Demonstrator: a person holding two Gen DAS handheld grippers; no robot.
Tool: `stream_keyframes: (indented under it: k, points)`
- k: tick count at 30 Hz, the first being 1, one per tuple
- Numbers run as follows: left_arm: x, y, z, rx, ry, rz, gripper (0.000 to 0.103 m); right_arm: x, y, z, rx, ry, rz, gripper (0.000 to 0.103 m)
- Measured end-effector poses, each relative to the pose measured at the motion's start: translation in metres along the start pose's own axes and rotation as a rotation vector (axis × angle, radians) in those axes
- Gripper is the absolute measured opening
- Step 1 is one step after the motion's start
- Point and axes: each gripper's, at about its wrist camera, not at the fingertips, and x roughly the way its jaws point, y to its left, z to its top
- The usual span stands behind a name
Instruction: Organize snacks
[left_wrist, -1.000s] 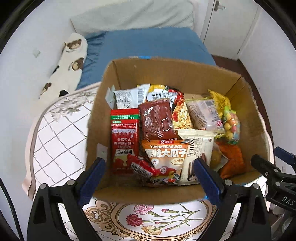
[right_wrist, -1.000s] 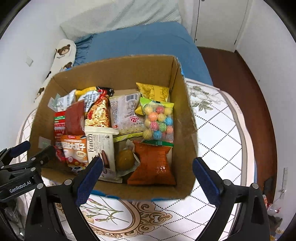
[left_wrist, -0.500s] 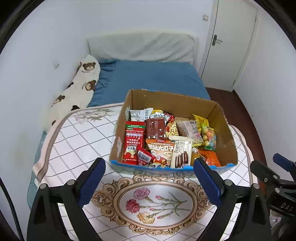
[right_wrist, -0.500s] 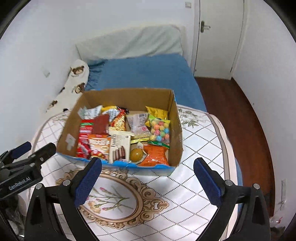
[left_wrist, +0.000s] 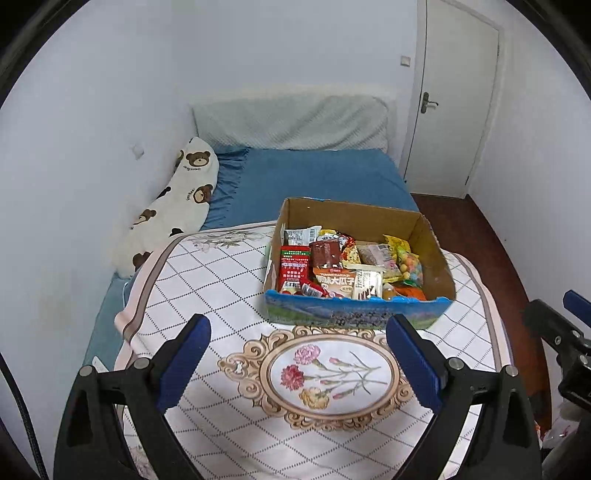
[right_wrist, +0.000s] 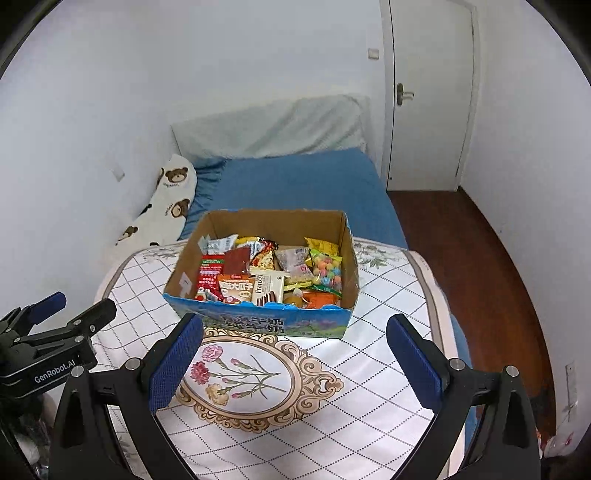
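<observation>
A cardboard box (left_wrist: 430, 240) (right_wrist: 266, 221) with a blue printed front stands on the patterned cloth, packed with several snack packets. Among them are a red packet (left_wrist: 293, 264) (right_wrist: 208, 273), a sunflower-seed bag (left_wrist: 334, 281) (right_wrist: 236, 286), a Franzzi biscuit pack (left_wrist: 367, 282) (right_wrist: 267, 288), a bag of coloured candy balls (left_wrist: 410, 266) (right_wrist: 327, 267) and an orange packet (right_wrist: 323, 297). My left gripper (left_wrist: 297, 363) is open and empty, well back from the box. My right gripper (right_wrist: 293, 363) is open and empty too, at about the same distance.
The cloth-covered table (left_wrist: 207, 288) (right_wrist: 391, 306) shows a flower medallion (left_wrist: 328, 373) in front of the box. Behind are a blue bed (left_wrist: 317, 177), a bear-print pillow (left_wrist: 173, 206), a white door (right_wrist: 428, 92) and wooden floor (right_wrist: 480, 266) to the right.
Both grippers have pulled far back and up from just over the box; the box now looks small and the room is in view. Both stayed open and empty.
</observation>
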Motion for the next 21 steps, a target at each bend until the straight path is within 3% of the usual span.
stream_keyframes:
  k: [13, 21]
  points:
    - [-0.037, 0.001, -0.016, 0.027, -0.037, -0.003, 0.097, -0.03, 0.008, -0.016, -0.027, -0.001, 0.006, 0.103]
    - [-0.025, -0.005, -0.006, 0.04, -0.046, -0.024, 0.102, -0.025, 0.002, -0.008, -0.015, -0.03, -0.019, 0.103]
